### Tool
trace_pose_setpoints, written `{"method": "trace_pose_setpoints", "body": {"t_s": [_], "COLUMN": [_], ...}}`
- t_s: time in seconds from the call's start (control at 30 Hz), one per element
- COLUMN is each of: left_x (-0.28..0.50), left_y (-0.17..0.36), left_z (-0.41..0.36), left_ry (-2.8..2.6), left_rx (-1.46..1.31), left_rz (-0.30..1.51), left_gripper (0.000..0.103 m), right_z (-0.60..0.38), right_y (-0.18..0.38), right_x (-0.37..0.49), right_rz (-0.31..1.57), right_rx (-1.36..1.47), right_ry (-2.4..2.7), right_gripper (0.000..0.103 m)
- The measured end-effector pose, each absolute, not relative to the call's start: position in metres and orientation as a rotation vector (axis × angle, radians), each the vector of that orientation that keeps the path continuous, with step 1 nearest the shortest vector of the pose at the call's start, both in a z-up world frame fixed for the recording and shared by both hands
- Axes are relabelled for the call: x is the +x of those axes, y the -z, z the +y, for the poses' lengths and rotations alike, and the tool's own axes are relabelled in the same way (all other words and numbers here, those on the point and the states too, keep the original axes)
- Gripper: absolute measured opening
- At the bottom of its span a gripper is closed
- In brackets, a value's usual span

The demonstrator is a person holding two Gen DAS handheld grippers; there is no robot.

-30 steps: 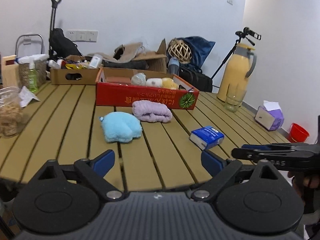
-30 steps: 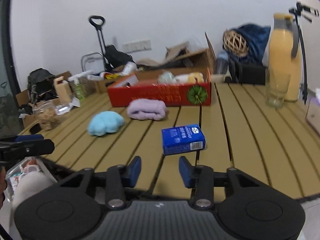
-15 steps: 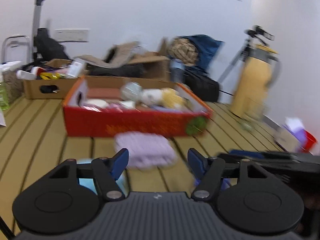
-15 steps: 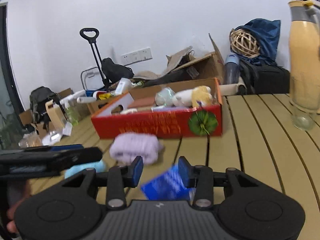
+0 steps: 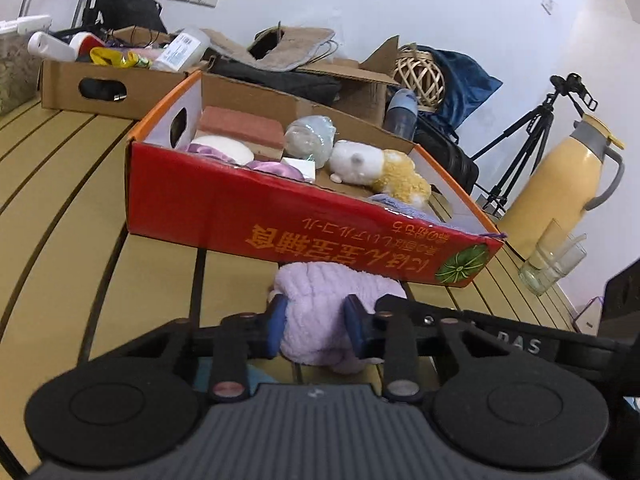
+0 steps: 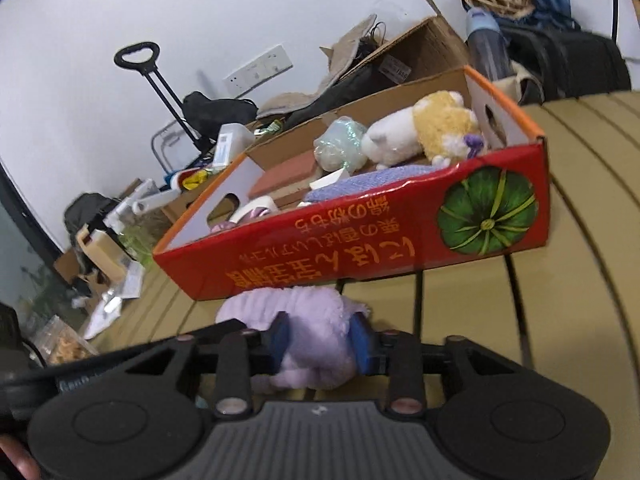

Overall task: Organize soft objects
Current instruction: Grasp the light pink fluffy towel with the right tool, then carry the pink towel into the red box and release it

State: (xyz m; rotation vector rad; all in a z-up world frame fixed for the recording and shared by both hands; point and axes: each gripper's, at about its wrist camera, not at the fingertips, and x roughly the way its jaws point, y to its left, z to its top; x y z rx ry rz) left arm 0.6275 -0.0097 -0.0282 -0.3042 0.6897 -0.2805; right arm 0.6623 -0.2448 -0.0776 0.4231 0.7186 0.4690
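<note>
Lilac fleece, a rolled towel [image 5: 320, 312], lies on the slatted table [image 5: 80, 208] right against the front of the red box [image 5: 280, 216]. Both the left gripper [image 5: 316, 328] and right gripper [image 6: 320, 338] pinch it, pads sunk in. The grasp looks made; next comes lifting it over the wall among the plush toys [image 5: 380, 168].

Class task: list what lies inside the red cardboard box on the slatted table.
Inside the red box: white-and-yellow plush, wrapped greenish bundle, reddish-brown block, lavender cloth, white roll. The front wall hides whatever lies lower.
</note>
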Motion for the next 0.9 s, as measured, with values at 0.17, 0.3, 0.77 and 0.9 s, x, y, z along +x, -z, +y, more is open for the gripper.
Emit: {"method": "trace_pose_setpoints", "body": {"t_s": [0.17,0.3,0.77,0.9], "left_x": [0.607,0.551,0.424,0.432], "left_y": [0.011,-0.015,-0.056,-0.060], "left_z": [-0.011,-0.011,-0.021,-0.022], "left_ry": [0.318,0.364,0.421,0.475], "left_rx": [-0.350,-0.369,-0.336,-0.368], "left_rz": [0.639,0.564,0.466,0.463], "left_gripper": [0.024,0.024,0.025,0.025], "right_z": [-0.243,-0.241,-0.263,-0.264], "right_y": [0.061,0.026,-0.021,-0.022], "right_x": [0.643,0.582,0.435,0.432], "right_rz": [0.654,0.519,0.412,0.403], "right_rx": [0.366,0.255,0.240,0.227], "right_ry": [-0.472,-0.461,-0.470,-0.454], "right_gripper": [0.015,0.015,0.015,0.015]}}
